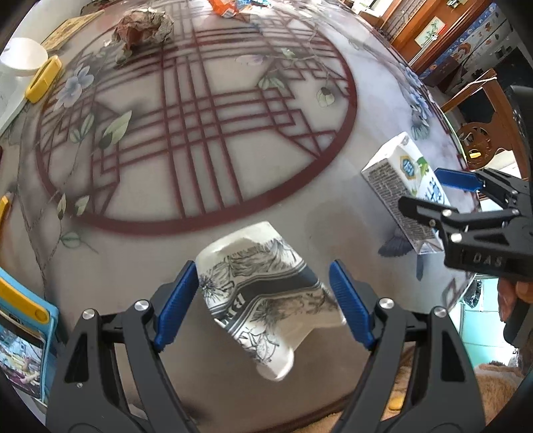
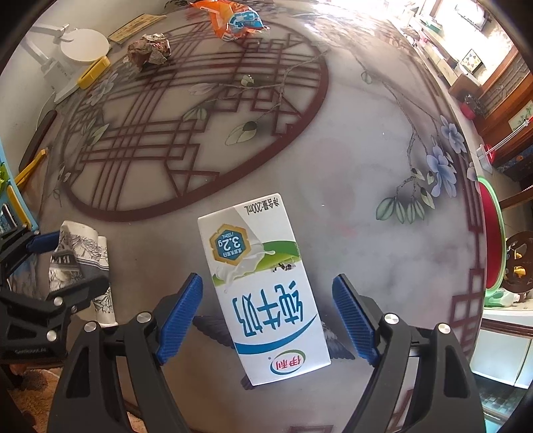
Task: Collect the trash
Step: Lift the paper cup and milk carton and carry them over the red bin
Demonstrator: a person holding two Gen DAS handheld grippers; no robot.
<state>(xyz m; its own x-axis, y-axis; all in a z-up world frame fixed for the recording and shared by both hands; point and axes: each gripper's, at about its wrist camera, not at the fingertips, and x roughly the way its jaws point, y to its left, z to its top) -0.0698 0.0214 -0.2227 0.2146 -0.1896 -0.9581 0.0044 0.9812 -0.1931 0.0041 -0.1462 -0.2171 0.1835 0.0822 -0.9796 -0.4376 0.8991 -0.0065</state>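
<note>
A crushed white paper cup (image 1: 263, 299) with grey floral print lies on the table between the open blue pads of my left gripper (image 1: 266, 303); the left pad touches it, the right pad stands apart. A white milk carton (image 2: 263, 293) lies flat between the open pads of my right gripper (image 2: 266, 313), touching neither. The carton (image 1: 403, 196) and the right gripper (image 1: 429, 196) also show at the right of the left wrist view. The cup (image 2: 80, 263) and the left gripper (image 2: 63, 263) show at the left of the right wrist view.
A crumpled brown paper ball (image 1: 143, 26) and an orange snack wrapper (image 2: 230, 18) lie at the far side of the patterned round table (image 1: 299, 206). A white bowl (image 1: 23, 58) and a yellow clip (image 1: 43, 78) sit far left. A blue phone stand (image 1: 20, 339) is near left.
</note>
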